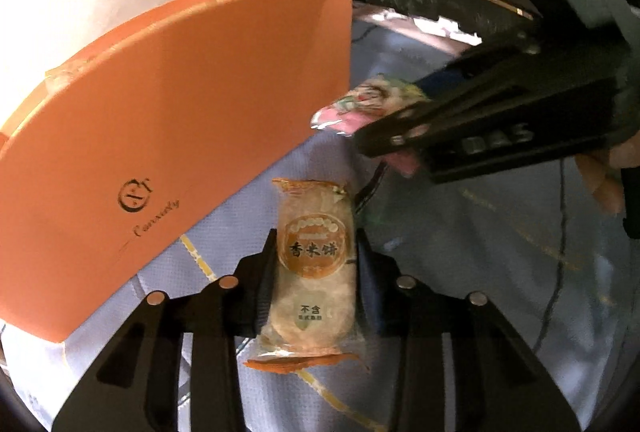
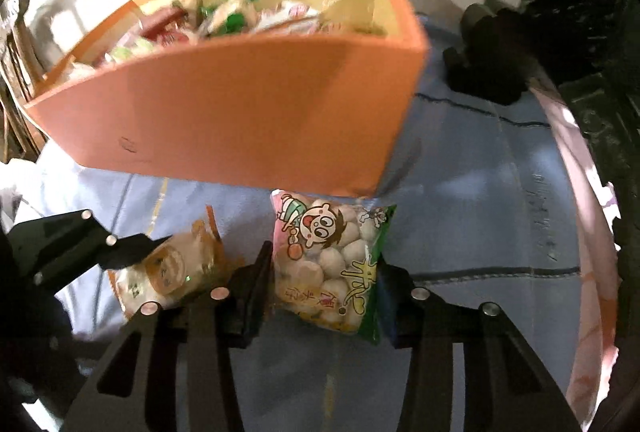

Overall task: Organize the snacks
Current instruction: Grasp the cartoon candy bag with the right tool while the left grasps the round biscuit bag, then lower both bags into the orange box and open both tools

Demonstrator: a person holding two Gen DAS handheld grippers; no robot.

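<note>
Snacks first: in the left wrist view, a rice cracker pack (image 1: 316,272) sits dead centre in the lower half of the frame, pinched across its middle by the left hand-held gripper (image 1: 316,244), with the pads pressed against both long sides. It hangs over a pale blue cloth (image 1: 460,252), and whether that's a counter or a bed under it I can't say. The orange box (image 1: 180,120) fills the left of the frame, just beside the pack. At the right, the right hand-held gripper (image 1: 360,136) comes in blurry, clamped on a colourful packet (image 1: 360,104).

Right wrist view: that packet is a puffed ball snack bag (image 2: 332,264), lower centre, squeezed between the right gripper's pads, right below the box's near corner. The box interior (image 2: 240,16) at the upper left is already heaped with wrappers. Lower left, the other gripper holds the cracker pack.

Handling-wise, my guess is both are featherlight, crinkly and slick, and the contents crush easily. I'd grip mid-body, gently, rather than by the sealed ends.
</note>
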